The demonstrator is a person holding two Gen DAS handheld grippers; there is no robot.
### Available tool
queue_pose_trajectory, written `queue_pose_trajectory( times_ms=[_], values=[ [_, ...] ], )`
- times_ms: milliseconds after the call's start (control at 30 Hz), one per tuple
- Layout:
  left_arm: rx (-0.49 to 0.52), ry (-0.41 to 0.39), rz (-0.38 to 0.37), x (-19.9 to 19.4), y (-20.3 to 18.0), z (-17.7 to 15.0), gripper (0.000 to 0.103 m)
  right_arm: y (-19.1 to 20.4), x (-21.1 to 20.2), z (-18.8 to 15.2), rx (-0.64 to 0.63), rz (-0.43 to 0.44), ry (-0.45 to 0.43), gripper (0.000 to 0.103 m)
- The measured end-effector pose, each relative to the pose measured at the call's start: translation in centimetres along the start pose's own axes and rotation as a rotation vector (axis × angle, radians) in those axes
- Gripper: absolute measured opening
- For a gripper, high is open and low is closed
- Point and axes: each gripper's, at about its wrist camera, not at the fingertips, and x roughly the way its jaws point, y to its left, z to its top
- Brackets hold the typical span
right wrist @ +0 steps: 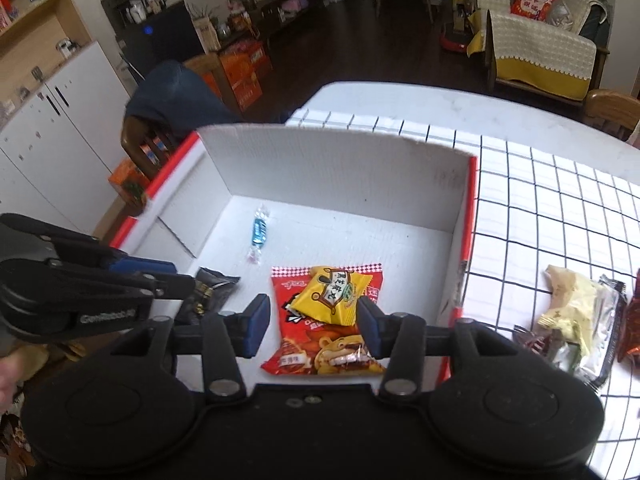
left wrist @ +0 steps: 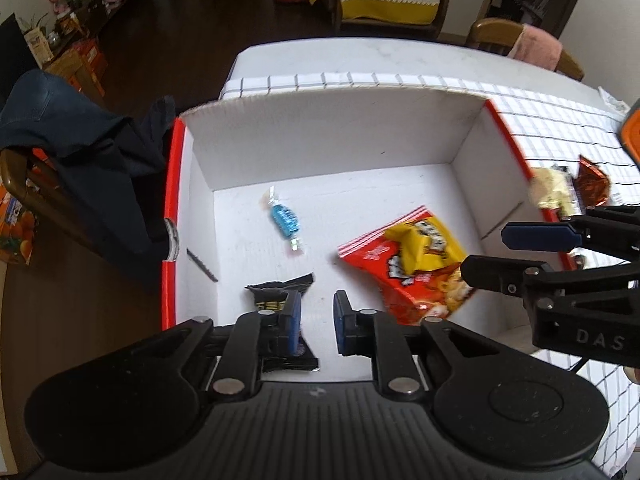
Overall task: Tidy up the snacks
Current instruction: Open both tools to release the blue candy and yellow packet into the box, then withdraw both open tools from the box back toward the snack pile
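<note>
Four snacks lay in the box (right wrist: 344,168): blue candy (right wrist: 259,230), black packet (right wrist: 208,284), red bag (right wrist: 320,344), yellow packet (right wrist: 332,294). Several wrappers (right wrist: 576,320) waited on the checked cloth (right wrist: 560,208) at three o'clock. Left gripper (left wrist: 316,322) and right gripper (right wrist: 312,326) hung empty (jaws parted, right wider).

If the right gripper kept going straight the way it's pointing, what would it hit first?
Most likely the small yellow snack packet, lying on the red snack bag inside the white cardboard box. The right gripper stands open right above it; depth is uncertain.

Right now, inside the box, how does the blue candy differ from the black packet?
The blue candy is a slim twist-wrapped piece with clear ends; the black packet is a broader, flat dark pouch. The candy lies in the open toward the far wall; the packet lies near the front, partly hidden behind the left gripper. Both rest loose on the box floor, and neither is gripped.
</note>
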Motion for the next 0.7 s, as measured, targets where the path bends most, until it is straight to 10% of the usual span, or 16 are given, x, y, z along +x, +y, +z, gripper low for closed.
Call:
queue_pose_trajectory(
  times_ms=[700],
  values=[
    [0.128,-0.179,-0.101,-6.7,-9.0,-1.3,0.064,-4.1,-11.6,-4.8,0.096,-0.029,-0.202,0.081]
  ],
)
